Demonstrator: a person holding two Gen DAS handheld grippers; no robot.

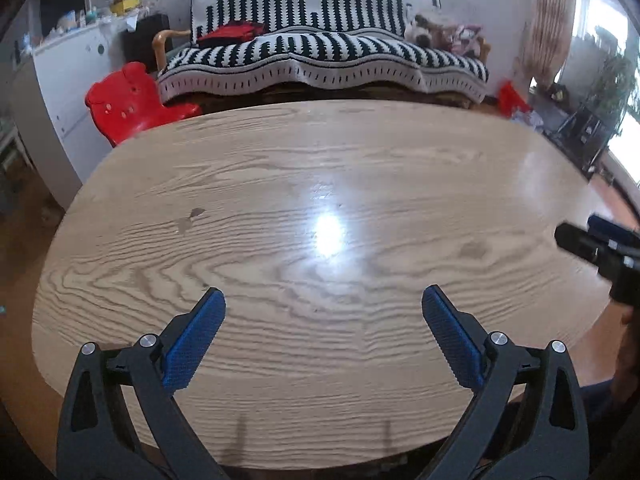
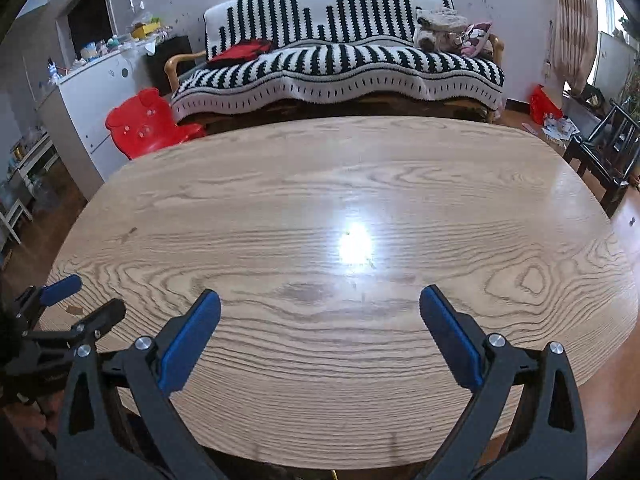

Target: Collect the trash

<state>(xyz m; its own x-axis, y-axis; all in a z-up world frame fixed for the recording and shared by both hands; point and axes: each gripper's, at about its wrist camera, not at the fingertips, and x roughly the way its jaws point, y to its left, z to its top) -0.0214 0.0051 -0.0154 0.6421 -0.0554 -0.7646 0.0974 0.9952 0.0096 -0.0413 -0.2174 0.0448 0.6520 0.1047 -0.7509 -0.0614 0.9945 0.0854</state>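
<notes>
Oval wood-grain table [image 1: 280, 184] (glossy)

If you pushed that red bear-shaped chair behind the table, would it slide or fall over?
The red bear chair looks like thin moulded plastic, so it is probably light and would likely slide on the smooth floor. Its back looks tall for a small seat, so a high push might tip it. Its legs are hidden behind the table, so that is a guess.
</notes>
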